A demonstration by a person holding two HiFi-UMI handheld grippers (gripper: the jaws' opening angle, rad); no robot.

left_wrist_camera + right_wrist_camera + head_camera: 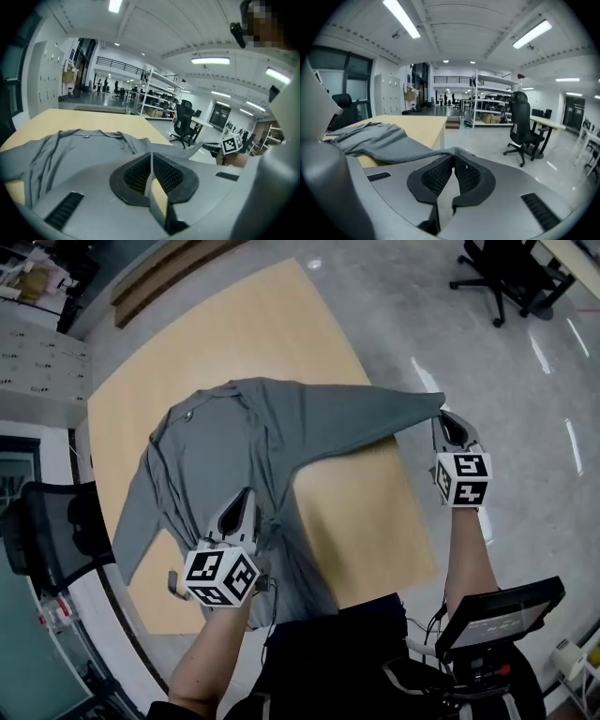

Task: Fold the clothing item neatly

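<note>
A grey long-sleeved shirt point(225, 446) lies spread on a light wooden table point(366, 512), with one sleeve stretched out to the right. My left gripper point(246, 501) is over the shirt's lower body and is shut on a pinch of fabric, with creases gathering there. In the left gripper view the shirt point(84, 145) runs up into the closed pads of the left gripper point(151, 159). My right gripper point(448, 420) hangs just past the table's right edge, shut on the sleeve end point(417, 409). In the right gripper view the sleeve point(389, 140) leads straight into the right gripper point(454, 161).
A black mesh chair point(56, 521) stands against the table's left side. An office chair point(511, 273) is on the floor at the far right, also in the right gripper view as the chair point(522, 126). A small screen on a stand point(502, 615) sits at the near right. Wooden boards point(169, 273) lie beyond the table.
</note>
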